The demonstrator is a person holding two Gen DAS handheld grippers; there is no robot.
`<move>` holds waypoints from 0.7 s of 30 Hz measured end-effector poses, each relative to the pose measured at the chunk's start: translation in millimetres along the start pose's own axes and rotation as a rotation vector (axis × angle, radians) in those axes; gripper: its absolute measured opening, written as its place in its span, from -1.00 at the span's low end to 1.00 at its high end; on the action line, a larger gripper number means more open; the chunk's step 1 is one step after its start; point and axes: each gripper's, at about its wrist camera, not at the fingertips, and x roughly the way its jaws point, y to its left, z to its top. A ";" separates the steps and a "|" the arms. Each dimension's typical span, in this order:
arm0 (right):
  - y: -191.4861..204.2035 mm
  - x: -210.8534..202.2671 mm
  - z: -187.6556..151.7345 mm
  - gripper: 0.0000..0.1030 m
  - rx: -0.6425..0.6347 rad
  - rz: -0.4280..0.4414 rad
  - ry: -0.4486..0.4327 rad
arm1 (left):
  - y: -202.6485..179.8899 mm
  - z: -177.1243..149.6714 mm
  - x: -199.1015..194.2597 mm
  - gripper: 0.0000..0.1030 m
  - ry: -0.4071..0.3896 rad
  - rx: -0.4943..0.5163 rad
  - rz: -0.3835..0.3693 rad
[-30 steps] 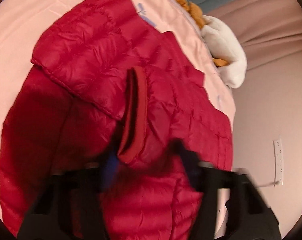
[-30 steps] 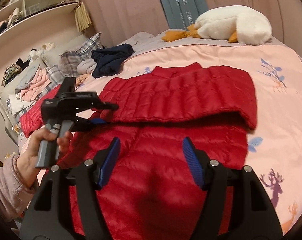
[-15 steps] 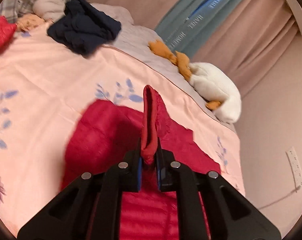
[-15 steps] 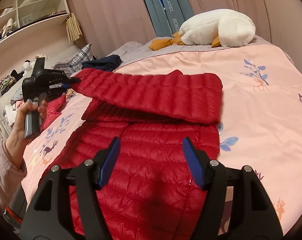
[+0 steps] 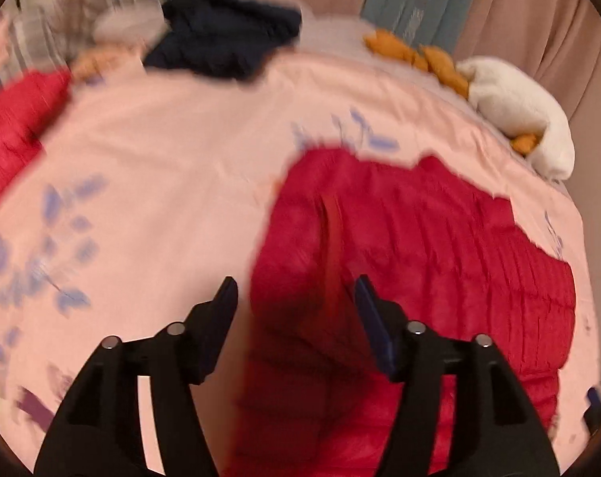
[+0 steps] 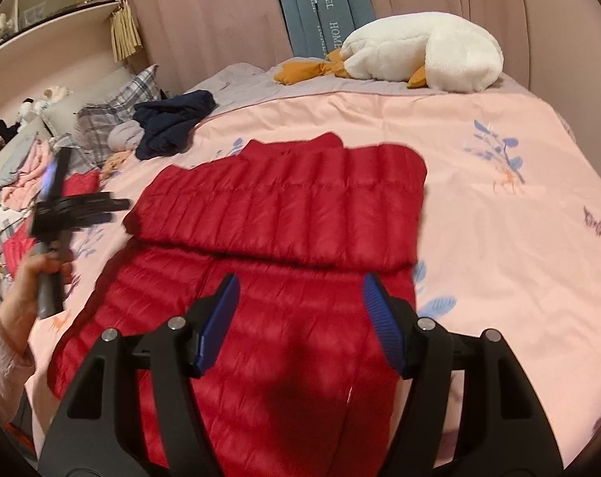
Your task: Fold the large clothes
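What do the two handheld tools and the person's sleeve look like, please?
Both are black plastic two-finger tools with triangular cut-outs and silver screw heads. The right tool carries ribbed blue pads on its fingers. The left tool sits on a grey handle and appears blurred; its pads look dark blue. The person wears a pale pink sleeve with a gathered cuff.

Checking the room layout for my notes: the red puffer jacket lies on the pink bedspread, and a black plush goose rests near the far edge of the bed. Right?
Not quite. The plush goose is white, not black, as the right wrist view shows. The rest holds: the red puffer jacket lies on the pink bedspread, and the goose rests near the bed's far edge.
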 end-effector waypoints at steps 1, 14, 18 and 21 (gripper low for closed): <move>1.0 5.2 7.0 0.28 0.000 -0.006 0.001 | -2.7 3.1 -9.7 0.21 -0.031 0.023 -0.004; -16.3 149.2 66.6 0.17 0.060 -0.261 0.112 | -81.4 -23.2 38.5 -0.22 0.041 0.360 -0.009; -29.9 174.6 53.0 0.20 0.080 -0.261 0.178 | -86.3 -36.4 53.0 -0.21 0.057 0.409 0.002; -30.0 175.5 55.5 0.20 0.090 -0.268 0.205 | -87.8 -35.9 56.3 -0.21 0.059 0.421 0.007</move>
